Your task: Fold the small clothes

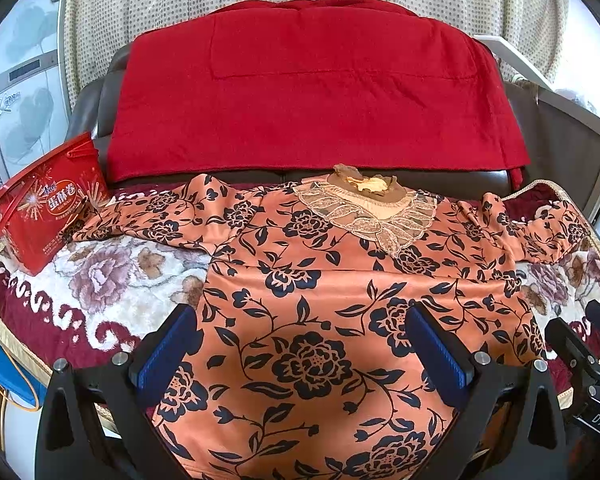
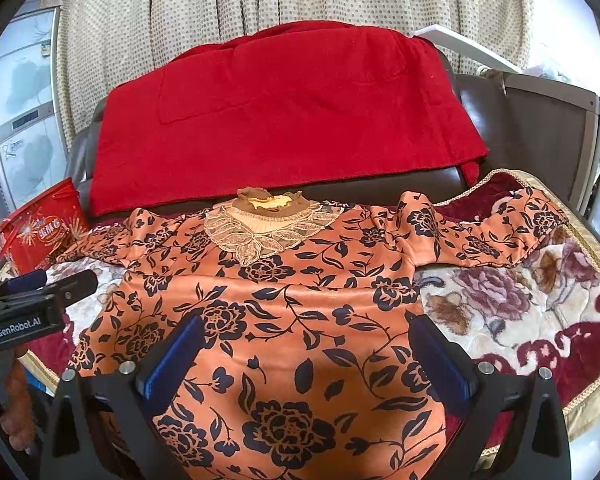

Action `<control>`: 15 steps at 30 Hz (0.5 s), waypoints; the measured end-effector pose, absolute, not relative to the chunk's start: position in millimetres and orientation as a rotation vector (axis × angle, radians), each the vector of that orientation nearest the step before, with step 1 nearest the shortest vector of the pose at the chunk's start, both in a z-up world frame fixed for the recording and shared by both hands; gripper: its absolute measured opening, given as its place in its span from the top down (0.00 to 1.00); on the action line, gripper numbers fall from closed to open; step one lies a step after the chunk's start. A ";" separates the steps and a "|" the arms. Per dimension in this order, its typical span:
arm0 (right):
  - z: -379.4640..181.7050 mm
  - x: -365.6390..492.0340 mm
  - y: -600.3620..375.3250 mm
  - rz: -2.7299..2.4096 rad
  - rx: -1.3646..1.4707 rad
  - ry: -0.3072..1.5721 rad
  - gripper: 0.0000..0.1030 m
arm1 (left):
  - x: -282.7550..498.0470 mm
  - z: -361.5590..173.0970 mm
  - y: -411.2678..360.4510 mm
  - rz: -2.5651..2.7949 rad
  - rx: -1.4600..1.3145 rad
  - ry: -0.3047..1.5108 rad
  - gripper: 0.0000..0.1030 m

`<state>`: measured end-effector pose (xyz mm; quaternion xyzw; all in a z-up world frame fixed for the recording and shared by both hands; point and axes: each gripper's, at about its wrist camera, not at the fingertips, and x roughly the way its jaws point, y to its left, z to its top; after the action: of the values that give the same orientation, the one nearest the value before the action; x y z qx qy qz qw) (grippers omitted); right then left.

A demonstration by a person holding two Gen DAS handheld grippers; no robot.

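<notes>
Left wrist view: your left gripper [image 1: 300, 344] hangs over the lower part of the orange flowered top [image 1: 340, 280], jaws spread wide, nothing between them. The top lies flat, face up, on the flowered blanket [image 1: 100, 276], lace collar [image 1: 374, 216] at the far end, hem toward you. Its long axis runs straight away from the claw. One sleeve [image 1: 148, 212] reaches out to the left toward the red tin [image 1: 48, 204]; the side edge of the body sits just inside your left finger [image 1: 168, 352]. The right gripper [image 1: 580, 344] shows at the right margin.

Right wrist view: your right gripper [image 2: 304, 356] is likewise wide and empty, over the same lower part of the top [image 2: 284, 300]. The other sleeve [image 2: 480, 232] stretches right across the blanket [image 2: 520, 312], well ahead of the claw. The left gripper [image 2: 40, 284] sits low at the left.

Judgement: each sleeve lies on its own hand's side, so left takes left sleeve, right takes right. Both must travel forward and outward first. Nothing is folded yet.
</notes>
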<state>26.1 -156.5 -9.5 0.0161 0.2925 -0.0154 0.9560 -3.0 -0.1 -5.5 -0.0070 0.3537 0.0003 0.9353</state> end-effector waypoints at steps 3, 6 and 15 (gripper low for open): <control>-8.4 26.2 -155.8 -0.031 0.032 0.592 0.00 | -2.9 -6.3 0.2 0.000 -0.016 0.724 0.00; -7.7 26.1 -155.6 -0.030 0.032 0.589 0.00 | -3.3 -6.9 0.3 -0.001 -0.015 0.726 0.00; -7.7 26.6 -155.3 -0.029 0.031 0.589 0.00 | -4.0 -7.1 1.5 -0.003 -0.016 0.728 0.00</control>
<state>26.6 -155.3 -7.7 0.0151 0.2903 -0.0142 0.9567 -4.0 1.5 -7.1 -0.0076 0.3559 -0.0012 0.9345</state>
